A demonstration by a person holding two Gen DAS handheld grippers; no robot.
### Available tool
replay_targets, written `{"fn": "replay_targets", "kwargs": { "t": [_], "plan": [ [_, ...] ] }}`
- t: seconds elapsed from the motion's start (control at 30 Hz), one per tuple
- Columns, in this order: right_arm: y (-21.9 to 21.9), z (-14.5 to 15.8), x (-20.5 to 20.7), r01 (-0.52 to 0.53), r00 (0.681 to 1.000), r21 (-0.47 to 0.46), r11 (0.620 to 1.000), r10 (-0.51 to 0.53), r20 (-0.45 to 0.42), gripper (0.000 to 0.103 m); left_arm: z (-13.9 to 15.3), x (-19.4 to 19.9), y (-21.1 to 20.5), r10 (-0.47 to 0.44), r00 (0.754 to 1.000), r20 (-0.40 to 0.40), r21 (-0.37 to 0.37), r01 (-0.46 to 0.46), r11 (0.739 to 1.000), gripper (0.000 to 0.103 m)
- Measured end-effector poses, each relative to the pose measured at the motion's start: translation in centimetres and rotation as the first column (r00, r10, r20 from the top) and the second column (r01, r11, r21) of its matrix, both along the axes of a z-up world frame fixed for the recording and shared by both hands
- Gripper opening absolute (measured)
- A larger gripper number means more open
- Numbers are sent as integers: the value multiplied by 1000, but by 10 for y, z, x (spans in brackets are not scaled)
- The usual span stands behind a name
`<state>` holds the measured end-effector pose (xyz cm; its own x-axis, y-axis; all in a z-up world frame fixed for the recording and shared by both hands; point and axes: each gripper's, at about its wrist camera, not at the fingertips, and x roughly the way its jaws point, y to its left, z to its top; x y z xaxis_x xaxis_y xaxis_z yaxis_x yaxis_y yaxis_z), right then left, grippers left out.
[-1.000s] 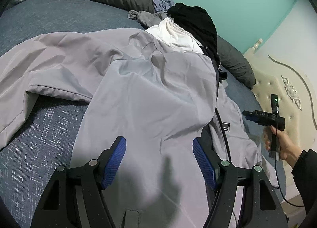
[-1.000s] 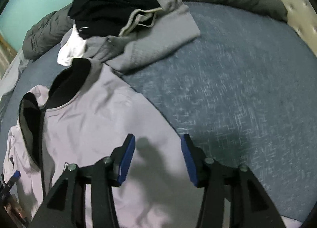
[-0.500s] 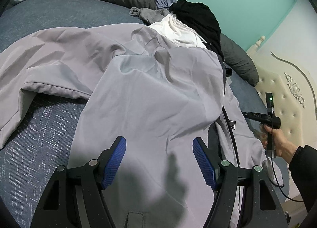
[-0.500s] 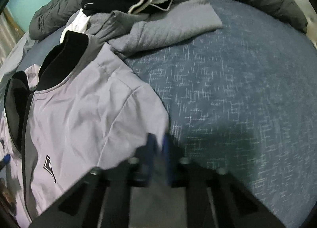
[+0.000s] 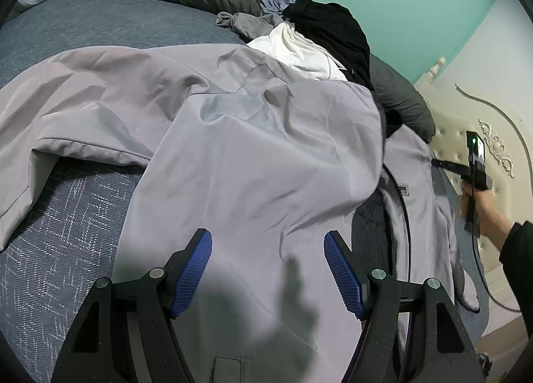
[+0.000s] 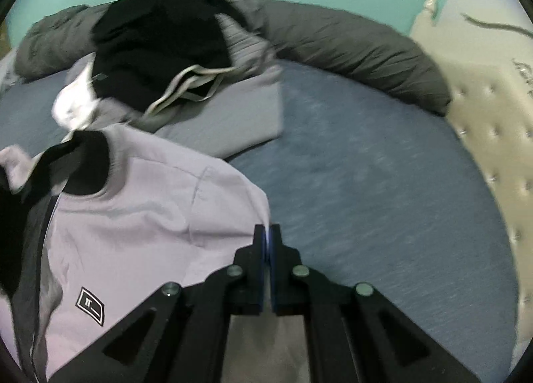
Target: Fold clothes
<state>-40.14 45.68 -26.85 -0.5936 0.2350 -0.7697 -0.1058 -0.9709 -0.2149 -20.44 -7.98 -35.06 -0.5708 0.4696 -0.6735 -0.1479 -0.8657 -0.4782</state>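
Observation:
A light grey jacket [image 5: 240, 156] lies spread over the blue bed, with one half folded across the other. My left gripper [image 5: 268, 269] is open just above its lower part, blue pads apart. In the right wrist view the jacket's front [image 6: 140, 216] shows a black collar and a small black logo patch [image 6: 90, 305]. My right gripper [image 6: 267, 243] is shut on the jacket's shoulder edge and lifts it slightly. The right gripper also shows in the left wrist view [image 5: 474, 170], held in a hand at the right.
A pile of black, white and grey clothes [image 6: 160, 50] sits at the back of the bed. A dark grey duvet [image 6: 349, 46] lines the far edge. A cream padded headboard [image 6: 493, 136] stands at the right. Blue bedspread [image 6: 366, 190] lies bare right of the jacket.
My right gripper closed on the jacket's shoulder edge and raised it, tilting the view up. The left gripper stayed open and barely moved.

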Motion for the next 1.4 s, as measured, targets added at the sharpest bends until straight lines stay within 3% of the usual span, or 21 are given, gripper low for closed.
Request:
{"fn": "replay_targets", "kwargs": {
  "t": [0.1,0.27,0.43,0.53,0.6,0.87,1.03,1.17,1.4],
  "plan": [
    [6,0,-13,26,999,41,999,-26,21,2,-2,-1,-1,-2,1000,5,-1,2,1000,74],
    [3,-28,-24,60,992,51,997,-65,107,3,-3,-2,1,-5,1000,10,-8,5,1000,74],
    [-2,-11,3,79,997,-6,997,-79,4,6,-1,-1,0,-6,1000,9,-5,6,1000,74],
    [-2,10,41,78,993,-157,984,-92,-80,18,4,2,0,-5,1000,1,-10,5,1000,74],
    [-7,14,64,52,991,-230,972,-79,-106,36,9,5,0,-8,1000,-9,-16,8,1000,74],
    [-45,-6,176,-6,997,-503,864,-32,-67,37,20,34,2,-47,999,-6,-46,47,998,74],
    [-55,-13,249,-1,999,-555,832,-18,-29,43,24,72,31,-123,992,30,-22,123,992,74],
    [-59,-18,295,19,1000,-549,835,-28,-8,43,28,104,62,-195,978,71,-7,196,981,74],
    [-80,-35,360,13,1000,-538,843,-1,22,45,44,149,127,-330,939,102,-84,338,937,74]
  ]
}}
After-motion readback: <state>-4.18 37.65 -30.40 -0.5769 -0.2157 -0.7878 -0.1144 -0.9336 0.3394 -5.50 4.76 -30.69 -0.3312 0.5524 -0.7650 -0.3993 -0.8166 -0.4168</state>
